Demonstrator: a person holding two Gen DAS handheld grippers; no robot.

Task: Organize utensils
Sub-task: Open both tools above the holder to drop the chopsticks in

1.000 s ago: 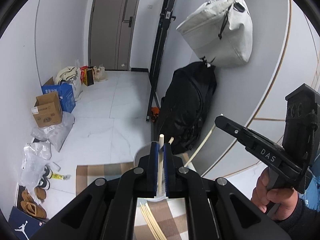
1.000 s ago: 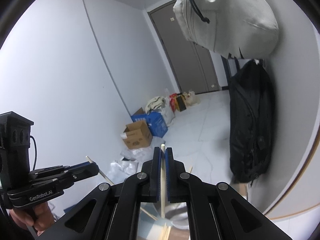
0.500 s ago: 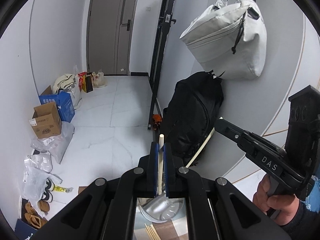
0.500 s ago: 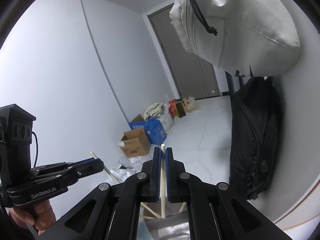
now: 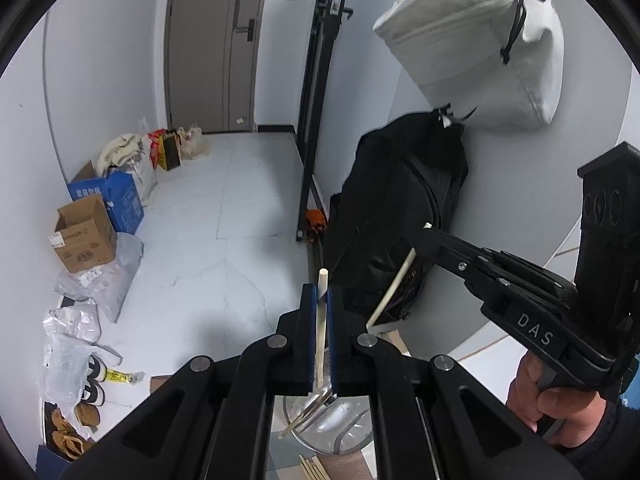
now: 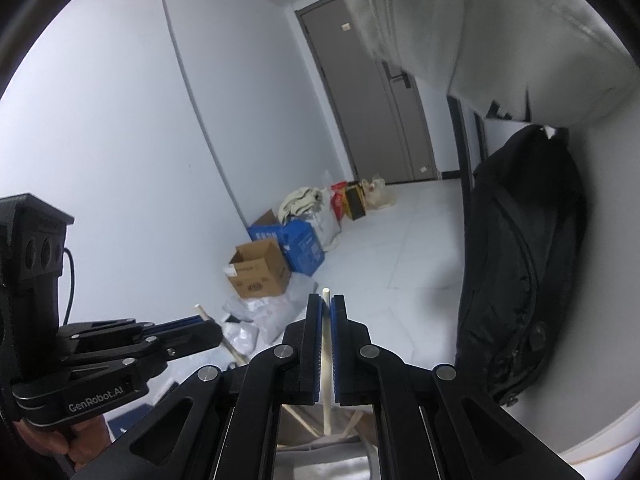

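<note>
My left gripper (image 5: 320,300) is shut on a pale wooden chopstick (image 5: 321,320), held upright above a round metal container (image 5: 340,428) that has several chopsticks inside. My right gripper (image 6: 327,312) is shut on a second chopstick (image 6: 326,360), also upright over the container's rim (image 6: 320,446). In the left wrist view the right gripper (image 5: 430,236) is at the right, its chopstick (image 5: 394,288) slanting down toward the container. In the right wrist view the left gripper (image 6: 208,326) is at the left. Loose chopsticks (image 5: 314,468) lie on the checked cloth below.
A black backpack (image 5: 396,216) leans on the wall under a hanging grey bag (image 5: 480,40). Cardboard boxes (image 5: 82,234), plastic bags (image 5: 72,340) and shoes lie along the left wall. A black pole (image 5: 316,100) stands by the door.
Both grippers have tilted and shifted over the metal container, each still holding its chopstick. The container now sits directly under the left gripper's jaws.
</note>
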